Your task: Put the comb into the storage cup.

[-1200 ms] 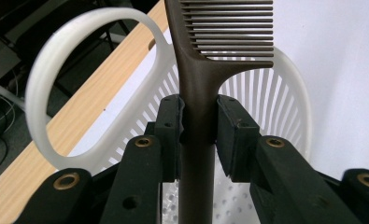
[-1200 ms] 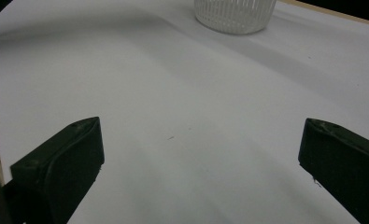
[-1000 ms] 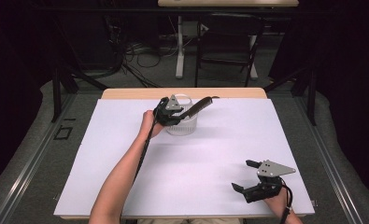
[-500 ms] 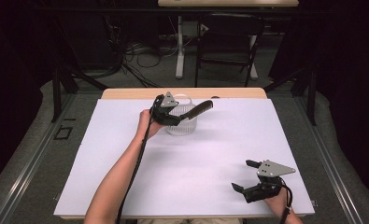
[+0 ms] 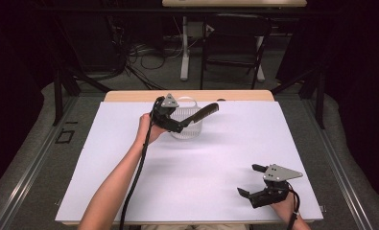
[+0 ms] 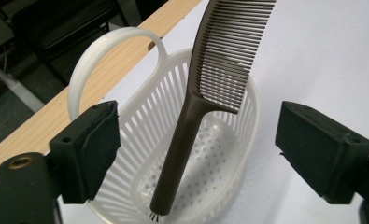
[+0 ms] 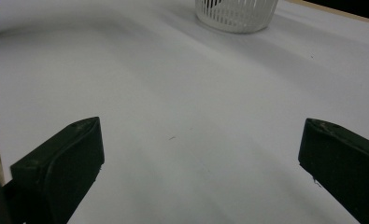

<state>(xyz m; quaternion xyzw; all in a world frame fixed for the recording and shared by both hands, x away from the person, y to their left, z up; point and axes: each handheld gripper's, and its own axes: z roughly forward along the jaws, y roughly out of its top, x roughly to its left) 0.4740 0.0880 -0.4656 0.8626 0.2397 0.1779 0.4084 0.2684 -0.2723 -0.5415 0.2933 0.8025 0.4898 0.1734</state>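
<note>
A dark brown comb (image 6: 191, 116) stands tilted in a white slotted basket (image 6: 252, 107), handle end down and teeth end out over the rim. My left gripper (image 6: 198, 135) is open; its jaws have just been opening, and the comb stands between them untouched. In the high view the comb (image 5: 204, 112) leans right out of the basket (image 5: 189, 132) at the back of the table, with the left gripper (image 5: 175, 123) just to its left. The right gripper (image 5: 249, 179) rests open near the front right, with nothing between its jaws (image 7: 201, 154).
A white sheet (image 5: 129, 191) covers the table, with a wooden strip (image 5: 129, 96) showing along the far edge. The basket (image 7: 236, 14) is far ahead in the right gripper view. Chairs, table legs and cables stand on the floor beyond the table.
The left gripper's jaws opened and let go of the comb, which now leans in the basket. The left hand drew back to the left and rose slightly. The right gripper kept still.
</note>
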